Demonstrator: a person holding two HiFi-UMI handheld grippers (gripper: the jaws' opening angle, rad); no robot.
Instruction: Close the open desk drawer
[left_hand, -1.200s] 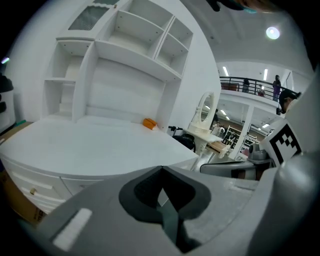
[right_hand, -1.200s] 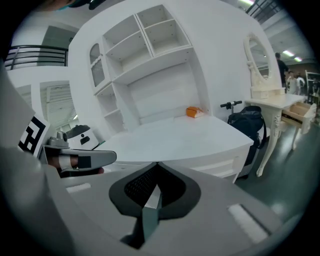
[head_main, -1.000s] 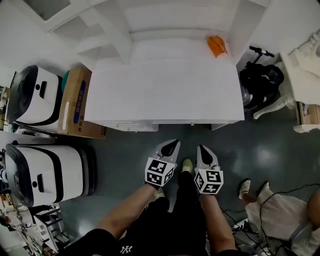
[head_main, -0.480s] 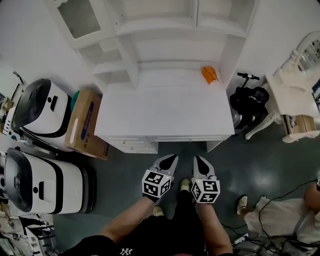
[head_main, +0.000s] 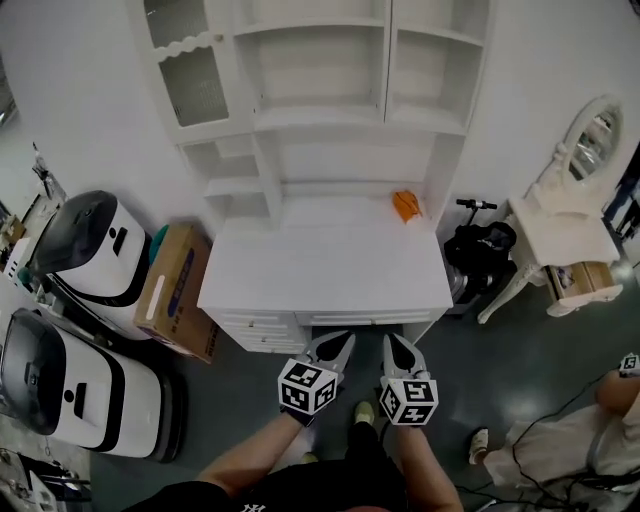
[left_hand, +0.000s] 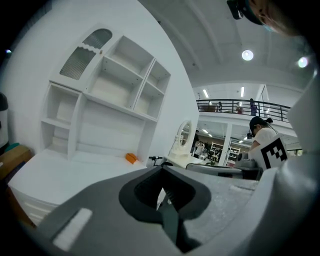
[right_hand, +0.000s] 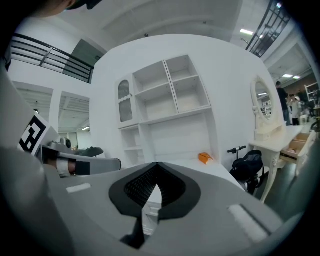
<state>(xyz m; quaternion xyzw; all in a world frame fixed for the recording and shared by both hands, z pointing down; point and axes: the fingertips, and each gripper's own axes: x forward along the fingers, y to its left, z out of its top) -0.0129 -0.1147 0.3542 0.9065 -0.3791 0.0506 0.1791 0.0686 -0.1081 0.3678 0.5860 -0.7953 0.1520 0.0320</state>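
Both sets of jaws are pressed tight together, with nothing between them. The left gripper (head_main: 342, 341) and right gripper (head_main: 392, 341) hang side by side in front of the person's legs, tips pointing at the front of the white desk (head_main: 325, 265) and a little short of it. The drawer (head_main: 365, 318) sits in the row of fronts under the desk's front edge, just ahead of the tips. The overhanging top hides how far out it stands, so I cannot tell if it is open.

A second ago the desk filled the upper half of the head view. Now it looks smaller, and the shelving (head_main: 320, 120) above it is in sight right up to the glazed door. A dressing table with an oval mirror (head_main: 565, 230) has come into view on the right. The grippers sit lower in the picture, shut as before.

An orange thing (head_main: 406, 205) lies at the back right of the desktop, too small to identify. A cardboard box (head_main: 175, 290) leans against the desk's left side.
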